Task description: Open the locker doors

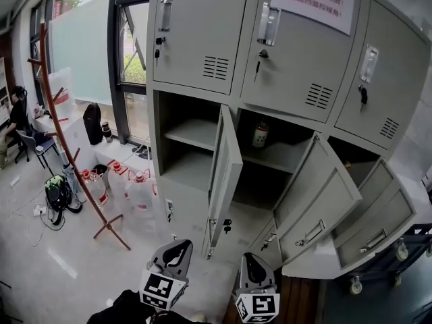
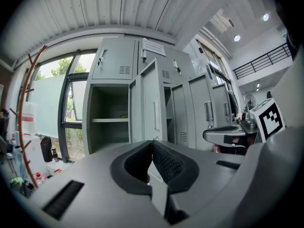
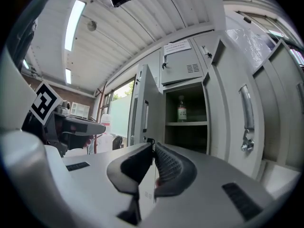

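Left claw [image 1: 177, 248] and right claw [image 1: 252, 260] hang clenched and empty, low before the tall grey metal locker [image 1: 185, 208]; its middle doors [image 1: 228, 174] stand open, likely why neither grips; upper doors [image 1: 199, 29] are shut.

Doors [image 1: 226, 174]: three open, maybe five shut; bottle [image 1: 260, 134]: one

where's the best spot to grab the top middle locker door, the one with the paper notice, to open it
Take the vertical metal handle near the left edge of the top middle door, above its key. Come straight from the front, jaws closing across the bar. The open doors below appear hinged on the right, so pulling there should swing it.
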